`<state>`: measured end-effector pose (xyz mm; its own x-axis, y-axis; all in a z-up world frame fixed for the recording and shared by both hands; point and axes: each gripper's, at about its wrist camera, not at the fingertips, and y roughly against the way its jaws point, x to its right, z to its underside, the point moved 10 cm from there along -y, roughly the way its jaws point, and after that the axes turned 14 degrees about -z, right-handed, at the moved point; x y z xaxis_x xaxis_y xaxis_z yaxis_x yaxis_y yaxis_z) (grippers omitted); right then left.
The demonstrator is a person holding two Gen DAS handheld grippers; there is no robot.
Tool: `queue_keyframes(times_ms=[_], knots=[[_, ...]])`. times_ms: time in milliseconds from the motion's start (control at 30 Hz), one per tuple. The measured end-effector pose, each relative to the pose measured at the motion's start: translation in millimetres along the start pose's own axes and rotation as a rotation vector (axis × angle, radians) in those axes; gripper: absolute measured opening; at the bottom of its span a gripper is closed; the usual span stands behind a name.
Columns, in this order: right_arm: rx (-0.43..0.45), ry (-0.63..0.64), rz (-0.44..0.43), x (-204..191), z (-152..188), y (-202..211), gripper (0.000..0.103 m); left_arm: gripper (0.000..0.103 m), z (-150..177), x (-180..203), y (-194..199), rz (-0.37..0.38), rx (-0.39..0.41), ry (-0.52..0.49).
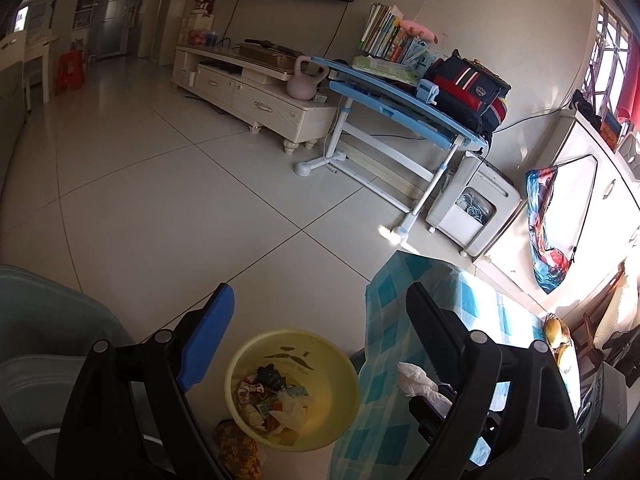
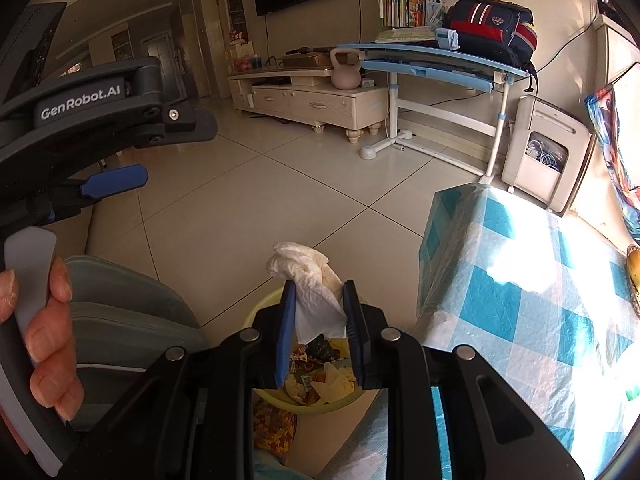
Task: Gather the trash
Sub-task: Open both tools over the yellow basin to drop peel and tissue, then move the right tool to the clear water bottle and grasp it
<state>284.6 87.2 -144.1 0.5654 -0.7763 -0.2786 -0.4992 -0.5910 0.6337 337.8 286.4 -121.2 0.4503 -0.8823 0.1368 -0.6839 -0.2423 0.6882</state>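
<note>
A yellow basin [image 1: 332, 376] on the floor holds wrappers and crumpled paper [image 1: 272, 396]; it also shows in the right wrist view [image 2: 260, 308] under my fingers. My right gripper [image 2: 318, 292] is shut on a crumpled white tissue [image 2: 308, 272] and holds it above the basin. In the left wrist view that tissue [image 1: 416, 380] shows beside my right finger. My left gripper [image 1: 320, 304] is open and empty above the basin; it also shows in the right wrist view [image 2: 168, 152] at the upper left.
A table with a blue checked cloth [image 2: 540, 280] stands right of the basin. A grey-green seat [image 2: 120, 320] is on the left. A patterned cloth [image 2: 272, 428] lies on the floor by the basin. A blue desk [image 2: 440, 60] and TV cabinet [image 2: 312, 104] stand against the far wall.
</note>
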Motion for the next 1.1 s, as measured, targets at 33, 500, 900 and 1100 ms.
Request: queue_keyframes(times_ms=[33,500,900,1100], knots=[[-0.001,-0.002,-0.002,-1,-2,-3,0.024,0.085,0,-1,0,-0.001,-0.001,0.005],[-0.017,-0.061,-0.003,3,-4,-25,0.050,0.088,-2,-9,1,-0.012,0.006,0.019],[0.004,-0.069,0.063,38,23,38,0.065,0.092,5,10,5,-0.018,0.010,-0.072],[0.004,-0.061,0.168,80,42,94,0.072,0.093,15,27,5,-0.011,0.000,-0.143]])
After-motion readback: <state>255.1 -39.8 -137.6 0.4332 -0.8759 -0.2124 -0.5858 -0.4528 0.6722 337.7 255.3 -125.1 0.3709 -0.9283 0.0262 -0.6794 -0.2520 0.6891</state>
